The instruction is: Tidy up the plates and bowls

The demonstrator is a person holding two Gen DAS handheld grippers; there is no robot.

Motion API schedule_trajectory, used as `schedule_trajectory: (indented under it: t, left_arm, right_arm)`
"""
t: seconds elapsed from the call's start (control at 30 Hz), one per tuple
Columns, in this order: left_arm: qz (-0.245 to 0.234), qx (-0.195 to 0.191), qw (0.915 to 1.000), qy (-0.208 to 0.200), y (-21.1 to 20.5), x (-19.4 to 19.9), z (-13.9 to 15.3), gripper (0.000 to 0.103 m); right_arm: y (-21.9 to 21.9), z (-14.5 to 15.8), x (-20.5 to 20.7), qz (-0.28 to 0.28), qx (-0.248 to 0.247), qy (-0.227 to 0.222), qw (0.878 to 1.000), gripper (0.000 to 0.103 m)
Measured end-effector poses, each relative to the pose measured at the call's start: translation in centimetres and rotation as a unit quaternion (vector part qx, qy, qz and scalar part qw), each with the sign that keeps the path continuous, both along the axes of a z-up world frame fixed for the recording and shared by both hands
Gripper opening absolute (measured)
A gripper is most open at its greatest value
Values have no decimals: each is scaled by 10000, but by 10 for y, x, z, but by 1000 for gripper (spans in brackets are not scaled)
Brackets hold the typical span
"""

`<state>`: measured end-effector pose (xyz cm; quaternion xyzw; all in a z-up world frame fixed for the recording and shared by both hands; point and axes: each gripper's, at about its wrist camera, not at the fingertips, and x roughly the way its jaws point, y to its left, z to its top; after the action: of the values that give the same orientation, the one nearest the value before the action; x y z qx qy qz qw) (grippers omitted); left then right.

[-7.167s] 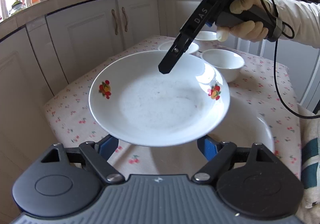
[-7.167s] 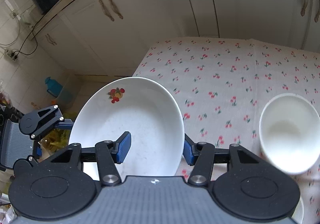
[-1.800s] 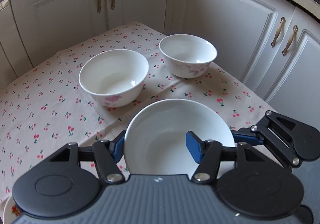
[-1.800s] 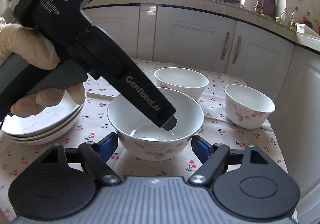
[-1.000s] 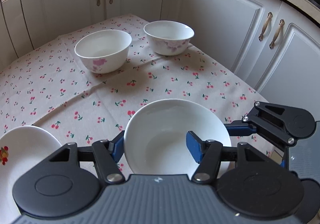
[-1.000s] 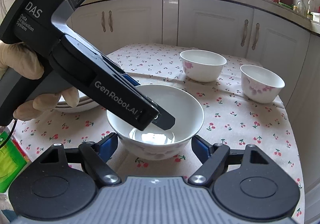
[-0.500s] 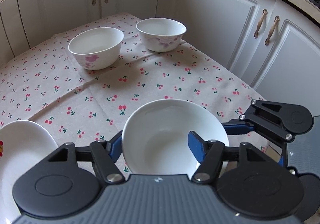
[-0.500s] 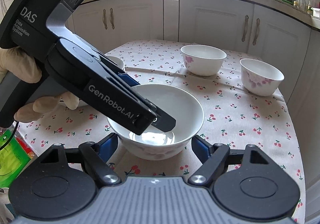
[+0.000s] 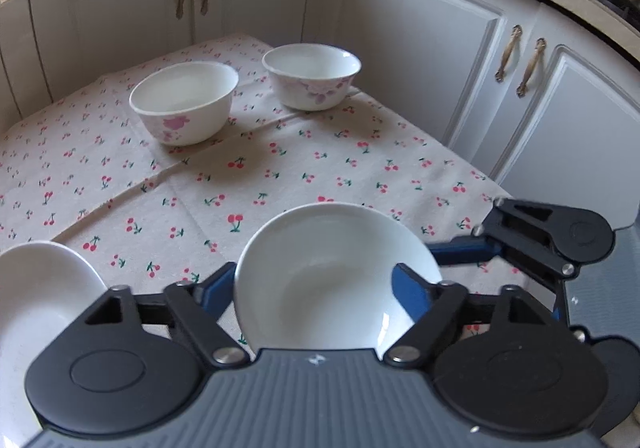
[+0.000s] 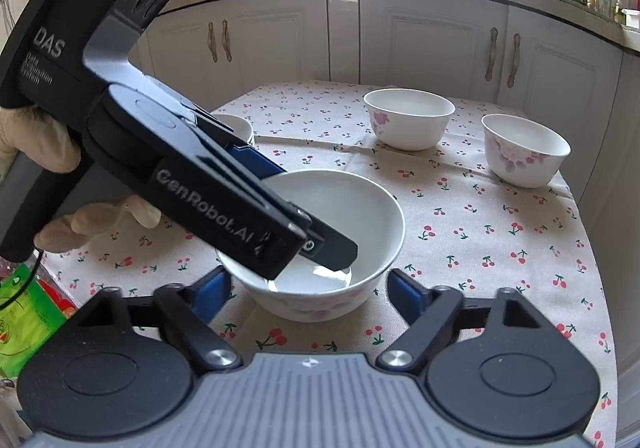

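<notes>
A small table point(image 10: 500, 232) covered in a cherry-print cloth stands in the corner of a kitchen, white cabinets point(image 9: 420, 48) close behind it. At the table's left edge, plates point(image 9: 36, 288) sit together; only their white rims show, so their number cannot be told. Two white bowls with pink flowers wait near the far edge, just beside each other but apart — one point(image 10: 409, 116) nearer the far middle, the other point(image 10: 525, 148) by the far right corner.

A third bowl point(image 10: 332, 232) is at the near edge, close to both cameras. The left gripper point(image 10: 332, 248) reaches into it from the left, one finger inside the wall and one outside, apparently pinching the rim; whether the bowl rests on the cloth or is lifted cannot be told. The right gripper point(image 10: 308, 288) hangs just in front of the bowl with its blue-padded fingers point(image 10: 404, 290) spread wide on either side, touching nothing.

Judging by the layout, the plates look gathered already, while the bowls are not yet nested — this one probably has to be joined with the two at the far edge, so roughly half remains.
</notes>
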<state>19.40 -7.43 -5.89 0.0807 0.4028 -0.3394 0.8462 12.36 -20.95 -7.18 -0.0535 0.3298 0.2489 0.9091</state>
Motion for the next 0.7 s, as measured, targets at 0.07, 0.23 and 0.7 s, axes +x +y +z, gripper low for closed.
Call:
schedule_trajectory:
  t: [0.07, 0.23, 0.7]
  left_arm:
    - [-21, -22, 9999, -99, 1, -3, 4, 93]
    - [76, -5, 9996, -254, 6, -3, 11, 94]
    - [268, 56, 9982, -530, 22, 10, 33, 94]
  right_arm:
    - [-2, 4, -3, -5, 102, -112, 9999, 103]
    - [-4, 10, -3, -16, 200, -180, 9996, 103]
    - [-15, 22, -3, -124, -22, -347, 9993, 103]
